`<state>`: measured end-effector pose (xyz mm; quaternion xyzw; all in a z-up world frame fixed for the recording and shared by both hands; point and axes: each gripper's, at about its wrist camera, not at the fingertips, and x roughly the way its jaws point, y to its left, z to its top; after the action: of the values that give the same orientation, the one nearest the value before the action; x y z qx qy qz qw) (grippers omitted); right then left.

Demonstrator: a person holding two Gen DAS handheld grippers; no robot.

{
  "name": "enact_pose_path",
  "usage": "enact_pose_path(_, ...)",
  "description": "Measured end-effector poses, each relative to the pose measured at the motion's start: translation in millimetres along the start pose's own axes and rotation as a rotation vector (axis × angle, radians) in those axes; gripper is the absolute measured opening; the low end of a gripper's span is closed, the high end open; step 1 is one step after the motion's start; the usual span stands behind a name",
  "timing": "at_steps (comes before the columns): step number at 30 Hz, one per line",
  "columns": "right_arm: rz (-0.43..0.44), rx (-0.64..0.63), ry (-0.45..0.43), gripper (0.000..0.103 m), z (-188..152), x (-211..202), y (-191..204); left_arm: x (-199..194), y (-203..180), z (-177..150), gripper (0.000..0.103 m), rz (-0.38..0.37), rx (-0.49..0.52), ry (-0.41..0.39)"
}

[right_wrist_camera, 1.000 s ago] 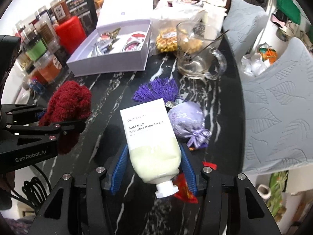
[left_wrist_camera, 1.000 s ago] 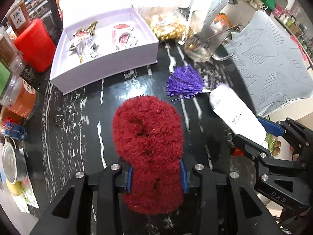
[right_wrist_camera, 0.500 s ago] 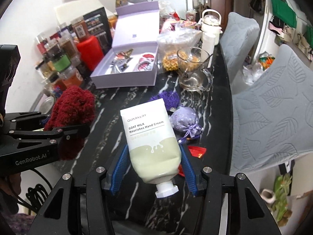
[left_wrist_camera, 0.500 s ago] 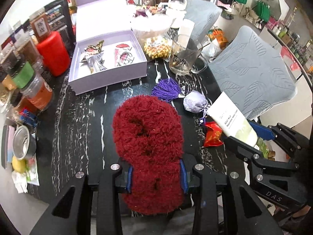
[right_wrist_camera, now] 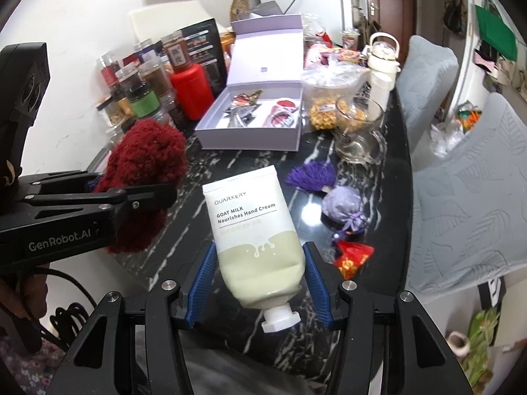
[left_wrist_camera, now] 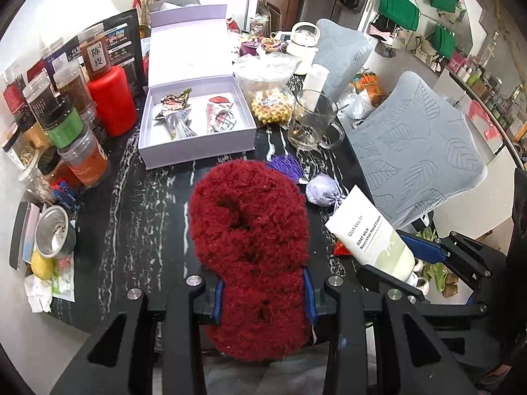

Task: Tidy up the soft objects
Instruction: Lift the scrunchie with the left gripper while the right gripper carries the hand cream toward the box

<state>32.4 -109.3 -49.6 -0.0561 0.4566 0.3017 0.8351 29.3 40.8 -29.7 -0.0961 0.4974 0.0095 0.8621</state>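
My left gripper (left_wrist_camera: 263, 296) is shut on a fuzzy red knitted piece (left_wrist_camera: 250, 227) and holds it above the black marble table (left_wrist_camera: 138, 197). It also shows in the right wrist view (right_wrist_camera: 145, 168). My right gripper (right_wrist_camera: 260, 283) is shut on a white hand cream tube (right_wrist_camera: 253, 230), cap toward me, held above the table. The tube also shows in the left wrist view (left_wrist_camera: 369, 240). A lavender sachet (right_wrist_camera: 342, 204), a purple tassel (right_wrist_camera: 309, 174) and a small red pouch (right_wrist_camera: 352, 256) lie on the table.
An open lilac box (left_wrist_camera: 194, 125) with small items stands at the back. Jars and a red canister (left_wrist_camera: 112, 98) line the left edge. A glass mug (left_wrist_camera: 309, 121), a waffle bag (left_wrist_camera: 270, 105) and grey chairs (left_wrist_camera: 418, 151) are on the right.
Both grippers have risen and pulled back from the table with their objects, so more of the table and room shows. The sachet and red pouch have come into view.
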Motion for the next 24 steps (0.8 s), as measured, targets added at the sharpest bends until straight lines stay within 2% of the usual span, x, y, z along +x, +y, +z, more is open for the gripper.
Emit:
enact_pose_path(11,0.014,0.011,-0.007,0.052,43,20,27,-5,41,32,0.035,0.006,0.008,-0.004)
enact_pose_path(24,0.016,0.017,-0.038,0.052,113,50,48,-1,90,95,0.035,-0.002,0.040,-0.048)
